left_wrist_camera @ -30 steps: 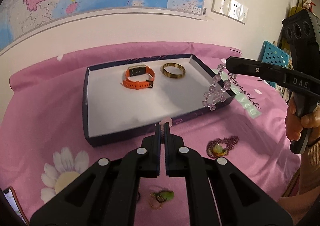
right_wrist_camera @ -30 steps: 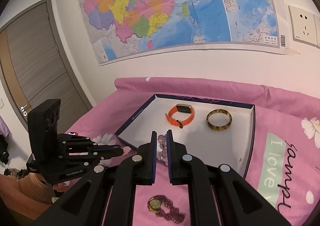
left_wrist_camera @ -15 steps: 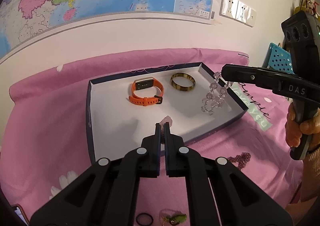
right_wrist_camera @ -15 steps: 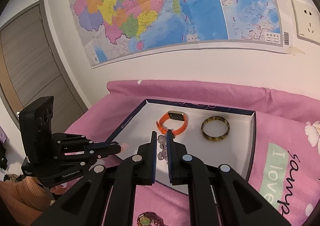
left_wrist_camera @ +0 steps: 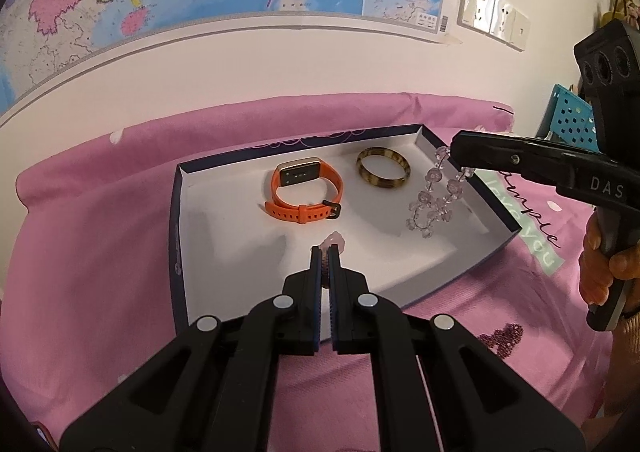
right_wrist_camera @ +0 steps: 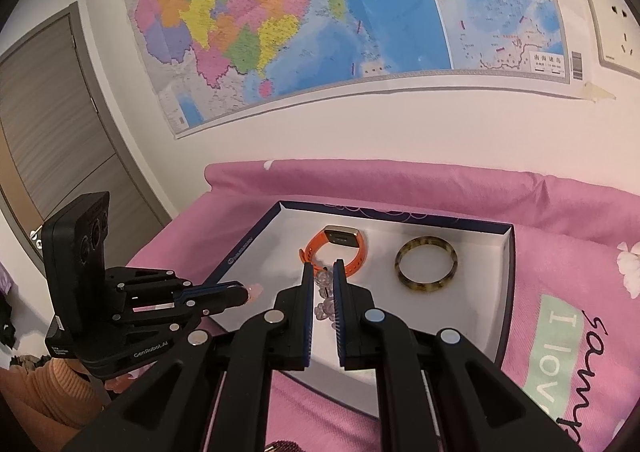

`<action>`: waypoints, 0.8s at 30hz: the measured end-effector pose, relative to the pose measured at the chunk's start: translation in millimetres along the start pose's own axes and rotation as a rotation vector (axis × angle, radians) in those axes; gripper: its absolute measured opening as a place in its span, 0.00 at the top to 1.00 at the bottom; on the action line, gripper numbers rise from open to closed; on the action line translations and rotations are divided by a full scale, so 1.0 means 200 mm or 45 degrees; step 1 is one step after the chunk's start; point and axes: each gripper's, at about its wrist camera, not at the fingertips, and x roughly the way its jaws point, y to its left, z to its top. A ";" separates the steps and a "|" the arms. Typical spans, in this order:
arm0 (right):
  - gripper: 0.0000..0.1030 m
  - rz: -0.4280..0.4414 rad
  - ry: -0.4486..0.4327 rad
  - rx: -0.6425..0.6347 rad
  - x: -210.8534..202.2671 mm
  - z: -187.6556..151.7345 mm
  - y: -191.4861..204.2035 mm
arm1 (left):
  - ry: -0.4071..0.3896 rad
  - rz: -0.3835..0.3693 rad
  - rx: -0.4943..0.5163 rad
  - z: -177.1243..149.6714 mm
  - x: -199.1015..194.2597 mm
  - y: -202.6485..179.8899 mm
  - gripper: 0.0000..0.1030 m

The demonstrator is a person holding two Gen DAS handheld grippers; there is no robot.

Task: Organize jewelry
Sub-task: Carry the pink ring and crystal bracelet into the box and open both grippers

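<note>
You are carrying 2 pieces toward the box (left_wrist_camera: 182,236) at once, so set them down one at a time. Your right tongs (right_wrist_camera: 323,266) are clamped narrow on a clear bead bracelet (left_wrist_camera: 434,198), which is dangling freely over the right end of the white floor, just beside the tortoiseshell bangle (left_wrist_camera: 383,172). I judge the best move is lowering until the loop is pooling on a bare patch, clear of the bangle, before letting go; dropping from height may send beads rolling against the wall.

Your left tongs (left_wrist_camera: 326,252) are pinched tight on a small pale pink piece (left_wrist_camera: 335,241), with only its tip showing past the pads. It is hovering over the near middle of the box, in front of the orange watch (left_wrist_camera: 306,192). Keep both tongs apart as you are lowering them.
</note>
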 end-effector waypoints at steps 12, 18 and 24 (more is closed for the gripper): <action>0.92 0.022 0.015 0.040 0.08 0.03 -0.05 | 0.049 0.035 0.008 0.05 0.13 0.02 0.97; 0.92 0.011 0.027 0.076 0.14 0.04 -0.10 | 0.084 0.040 0.005 0.06 0.19 0.03 0.97; 0.92 -0.048 0.046 0.118 0.17 0.02 -0.18 | 0.130 0.043 -0.006 0.05 0.26 0.04 0.97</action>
